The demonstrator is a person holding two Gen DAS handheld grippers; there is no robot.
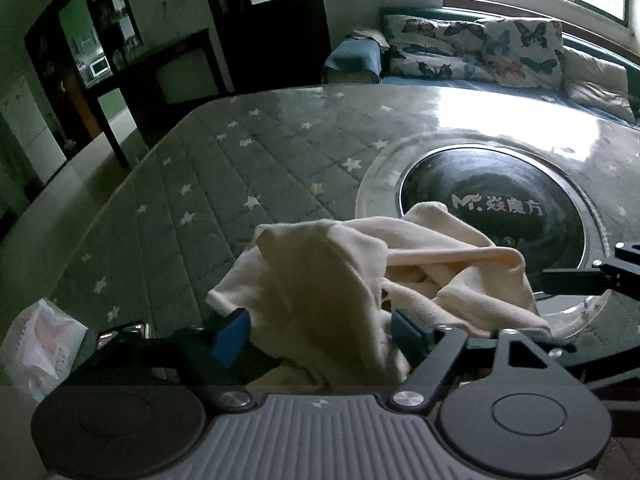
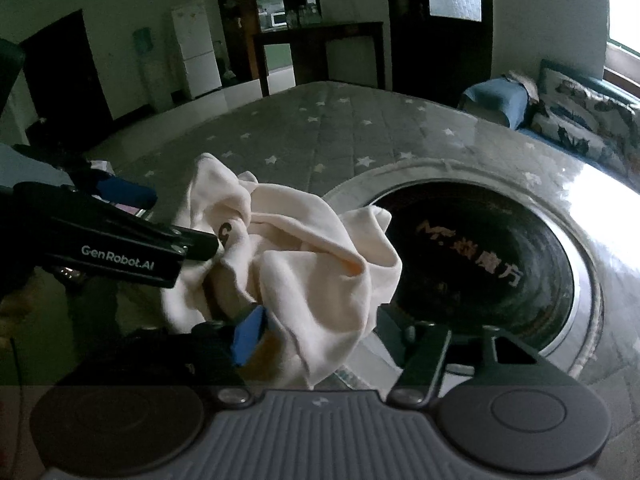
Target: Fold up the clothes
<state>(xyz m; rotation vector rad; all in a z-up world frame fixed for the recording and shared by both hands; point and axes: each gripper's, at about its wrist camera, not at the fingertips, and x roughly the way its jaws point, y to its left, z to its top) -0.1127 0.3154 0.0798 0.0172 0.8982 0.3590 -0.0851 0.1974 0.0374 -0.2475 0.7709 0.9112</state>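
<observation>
Cream garment [image 1: 340, 264] crumpled between claws

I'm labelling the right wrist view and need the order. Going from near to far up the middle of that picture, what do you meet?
Right claw → crumpled cream garment → star-patterned quilted cover → dark wooden table by the far wall.

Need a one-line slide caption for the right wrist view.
Right tongs straddle a crumpled cream garment on the star-quilted table; left tongs reach in.
</observation>
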